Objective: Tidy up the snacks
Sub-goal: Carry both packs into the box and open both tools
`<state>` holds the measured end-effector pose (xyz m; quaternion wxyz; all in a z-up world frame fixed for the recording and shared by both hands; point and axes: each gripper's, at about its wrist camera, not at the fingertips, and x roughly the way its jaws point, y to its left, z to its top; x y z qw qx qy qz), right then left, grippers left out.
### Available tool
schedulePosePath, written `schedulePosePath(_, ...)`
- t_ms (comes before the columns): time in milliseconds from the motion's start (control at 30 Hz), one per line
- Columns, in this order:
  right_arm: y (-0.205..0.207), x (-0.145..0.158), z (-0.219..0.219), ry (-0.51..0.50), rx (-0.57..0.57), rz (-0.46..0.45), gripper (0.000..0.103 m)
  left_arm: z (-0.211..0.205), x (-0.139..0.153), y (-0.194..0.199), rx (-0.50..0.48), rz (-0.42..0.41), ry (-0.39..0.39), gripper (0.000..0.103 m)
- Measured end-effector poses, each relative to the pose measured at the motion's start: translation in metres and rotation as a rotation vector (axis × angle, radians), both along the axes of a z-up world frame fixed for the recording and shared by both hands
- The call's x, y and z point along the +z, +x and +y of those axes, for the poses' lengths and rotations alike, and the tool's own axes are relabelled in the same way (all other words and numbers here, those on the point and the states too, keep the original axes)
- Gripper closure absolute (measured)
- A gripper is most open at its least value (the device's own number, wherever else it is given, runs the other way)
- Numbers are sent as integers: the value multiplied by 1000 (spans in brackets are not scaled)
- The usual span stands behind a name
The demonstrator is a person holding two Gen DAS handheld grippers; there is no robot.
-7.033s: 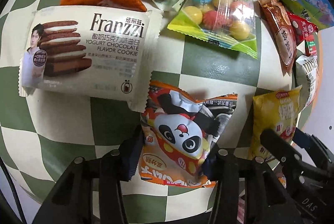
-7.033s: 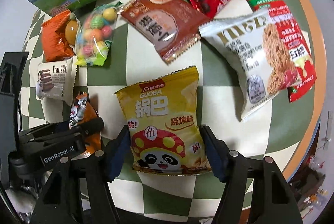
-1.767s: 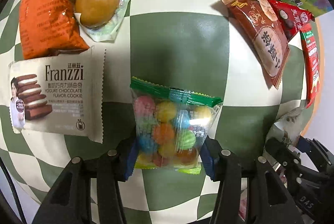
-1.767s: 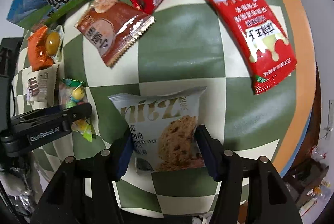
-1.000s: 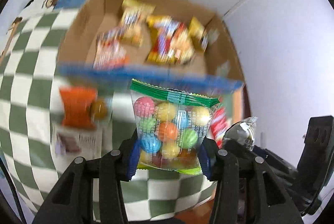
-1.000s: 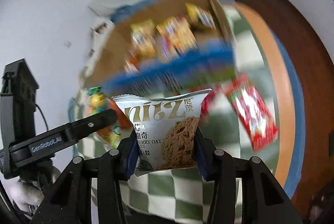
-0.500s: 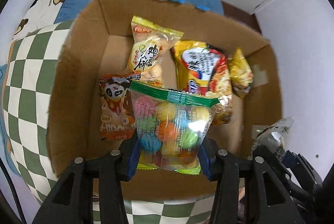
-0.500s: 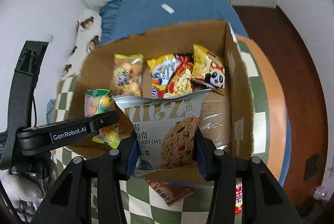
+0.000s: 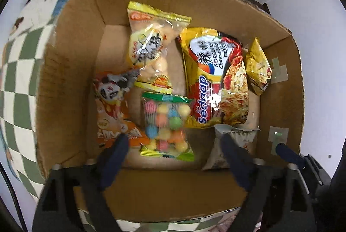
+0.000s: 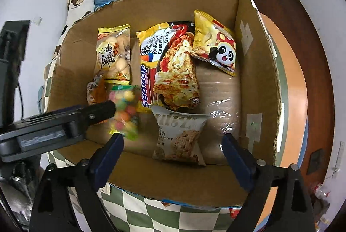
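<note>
Both grippers hang over the cardboard box (image 9: 64, 72), pointing almost straight down. Left gripper (image 9: 173, 158): jaws have just been opening, now spread wide, nothing pinched. The candy ball bag (image 9: 165, 124) sits loose between them, slightly blurred, so probably dropping or just landed on the box floor near the front wall, beside the orange panda pack (image 9: 110, 102).

Right gripper (image 10: 173, 156): jaws likewise just opened wide and empty. The oat cookie pack (image 10: 179, 136) lies below, at the front of the box, touching the lower end of the noodle packet (image 10: 170, 67). Also inside: yellow egg-cookie bag (image 10: 113, 52) and yellow panda chips (image 10: 214, 48).

Handling guess: all light, crinkly film bags, air-puffed, slippery. The candy bag is lumpy and its balls shift, so take it across the middle or at the sealed green top. Cookies are brittle, so pinch the pack's flat sides gently and don't crush it. Checked counter (image 10: 151, 216) shows under the box front
</note>
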<state>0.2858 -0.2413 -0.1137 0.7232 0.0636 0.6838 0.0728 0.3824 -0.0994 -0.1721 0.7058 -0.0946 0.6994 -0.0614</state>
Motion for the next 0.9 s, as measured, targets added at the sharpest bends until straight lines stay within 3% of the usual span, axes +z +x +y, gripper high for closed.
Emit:
schedulePosePath(433, -12, 22, 1, -82, 42, -93, 6, 11, 21, -28, 21, -127, 121, 11)
schedulePosePath(733, -32, 43, -7, -92, 18, -184, 6, 15, 48, -51, 13, -280, 190, 11)
schedulePosePath(900, -55, 74, -5, -123, 16, -276, 6, 15, 75, -73, -2, -377, 197, 11)
